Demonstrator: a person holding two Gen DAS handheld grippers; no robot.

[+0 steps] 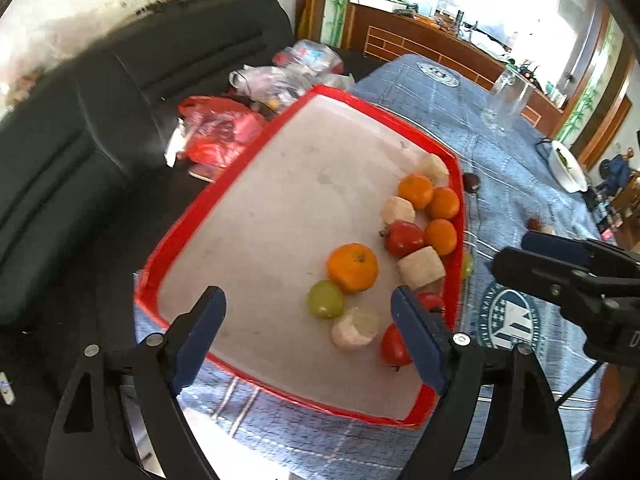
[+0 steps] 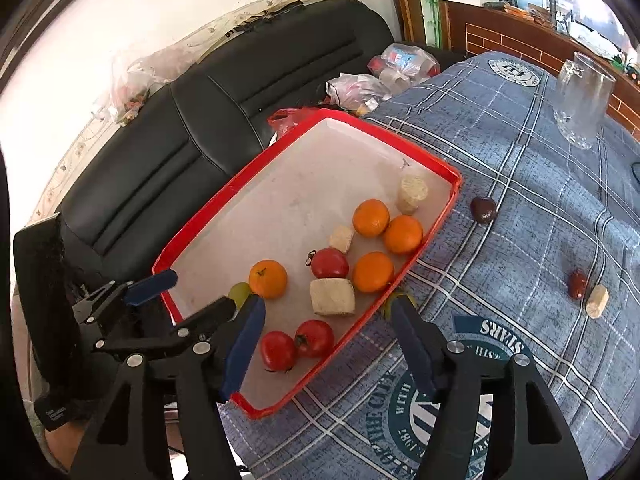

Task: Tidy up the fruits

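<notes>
A red-rimmed tray [image 1: 224,188] [image 2: 208,216] holds several oranges [image 1: 353,267] [image 2: 267,279], red tomatoes [image 1: 404,237] [image 2: 314,338], pale cut fruit pieces [image 1: 421,269] [image 2: 333,297] and a green fruit [image 1: 325,299] [image 2: 240,293]. My left gripper [image 1: 308,332] is open and empty above the tray's near end. My right gripper [image 2: 326,340] is open and empty over the tray's right rim; it also shows in the left wrist view [image 1: 560,264]. On the cloth lie a dark fruit [image 2: 483,209], a small red fruit [image 2: 577,283] and a pale piece [image 2: 597,301].
The tray sits on a blue plaid cloth [image 2: 500,152]. A glass mug [image 2: 582,100] stands at the far right. A white bowl [image 1: 568,166] sits further off. A black sofa [image 2: 200,112] with plastic bags [image 1: 216,128] lies behind the tray.
</notes>
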